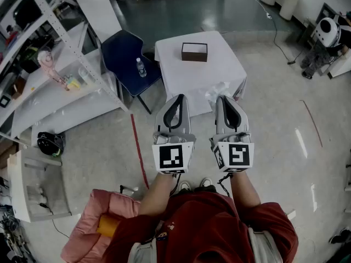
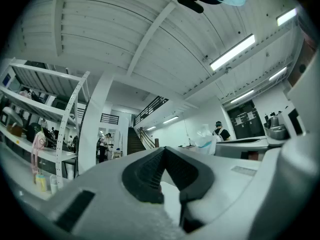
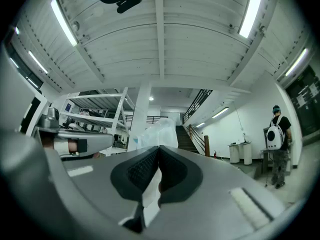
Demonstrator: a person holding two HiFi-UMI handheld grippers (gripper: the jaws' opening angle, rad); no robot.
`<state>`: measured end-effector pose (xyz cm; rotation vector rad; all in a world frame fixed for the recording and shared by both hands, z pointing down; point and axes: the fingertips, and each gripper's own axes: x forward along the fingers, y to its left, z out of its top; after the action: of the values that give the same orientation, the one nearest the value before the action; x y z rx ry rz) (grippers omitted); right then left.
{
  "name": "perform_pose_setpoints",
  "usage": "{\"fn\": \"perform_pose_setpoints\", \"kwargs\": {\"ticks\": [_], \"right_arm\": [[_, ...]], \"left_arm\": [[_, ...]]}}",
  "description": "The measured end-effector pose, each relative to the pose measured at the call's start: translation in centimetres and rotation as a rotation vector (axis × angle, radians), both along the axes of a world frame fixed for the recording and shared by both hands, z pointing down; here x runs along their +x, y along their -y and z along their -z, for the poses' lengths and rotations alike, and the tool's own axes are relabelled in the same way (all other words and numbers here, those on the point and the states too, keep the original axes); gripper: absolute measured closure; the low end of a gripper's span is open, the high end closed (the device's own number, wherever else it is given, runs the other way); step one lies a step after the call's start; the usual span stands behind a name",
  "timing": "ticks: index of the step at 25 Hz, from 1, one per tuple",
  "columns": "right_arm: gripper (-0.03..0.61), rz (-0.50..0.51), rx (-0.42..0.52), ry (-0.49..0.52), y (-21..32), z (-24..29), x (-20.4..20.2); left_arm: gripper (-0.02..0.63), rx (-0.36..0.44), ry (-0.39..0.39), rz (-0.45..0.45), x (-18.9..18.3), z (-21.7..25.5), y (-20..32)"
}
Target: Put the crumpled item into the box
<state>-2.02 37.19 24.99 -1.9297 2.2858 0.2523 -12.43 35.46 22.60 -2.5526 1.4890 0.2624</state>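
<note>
Right gripper (image 1: 224,98) pinches crumpled clear plastic wad (image 1: 217,90); left gripper (image 1: 179,96) closed, empty. Carrying now; next I reach over dark rectangular box (image 1: 194,52), release.

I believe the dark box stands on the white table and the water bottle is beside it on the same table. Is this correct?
Not quite. The dark box does stand on the white table, but the water bottle is on the blue chair at the table's left side, not on the table. The head view shows this.
</note>
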Motion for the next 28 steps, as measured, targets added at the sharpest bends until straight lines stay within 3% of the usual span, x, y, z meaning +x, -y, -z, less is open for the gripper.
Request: {"fn": "perform_pose_setpoints", "kwargs": {"ticks": [11, 28], "right_arm": [[0.574, -0.003, 0.007, 0.007, 1.3, 0.0, 0.8], [0.575, 0.003, 0.024, 0.054, 0.1, -0.8, 10.0]], "left_arm": [[0.611, -0.028, 0.016, 0.017, 0.4, -1.5, 1.5], [0.611, -0.056, 0.046, 0.021, 8.9, -3.3, 0.8]]}}
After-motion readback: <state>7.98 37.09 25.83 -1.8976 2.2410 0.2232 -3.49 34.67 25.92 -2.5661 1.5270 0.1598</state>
